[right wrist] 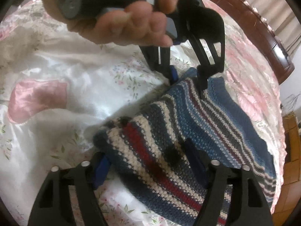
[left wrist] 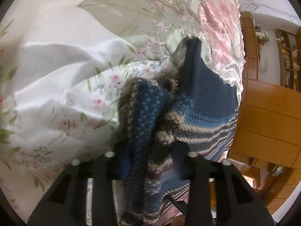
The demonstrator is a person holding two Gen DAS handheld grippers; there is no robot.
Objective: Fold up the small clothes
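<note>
A small knitted sweater (right wrist: 216, 116), striped blue, cream, grey and dark red, lies partly lifted on the bed. In the left wrist view its dark blue part (left wrist: 207, 98) stretches away, and a bunched edge sits between the fingers of my left gripper (left wrist: 150, 150), which is shut on it. The right wrist view shows a hand (right wrist: 131, 24) holding that left gripper (right wrist: 188, 81) at the sweater's far edge. My right gripper (right wrist: 148, 162) stands wide open around the near folded end, one blue pad (right wrist: 101, 167) beside the knit and the other partly under it.
The bed is covered by a white floral sheet (left wrist: 56, 75) and a pink satin quilt (right wrist: 254, 86). A wooden headboard (right wrist: 263, 30) runs along the far side. Beside the bed edge stands a wooden cabinet (left wrist: 267, 116), with shelves (left wrist: 287, 56) beyond.
</note>
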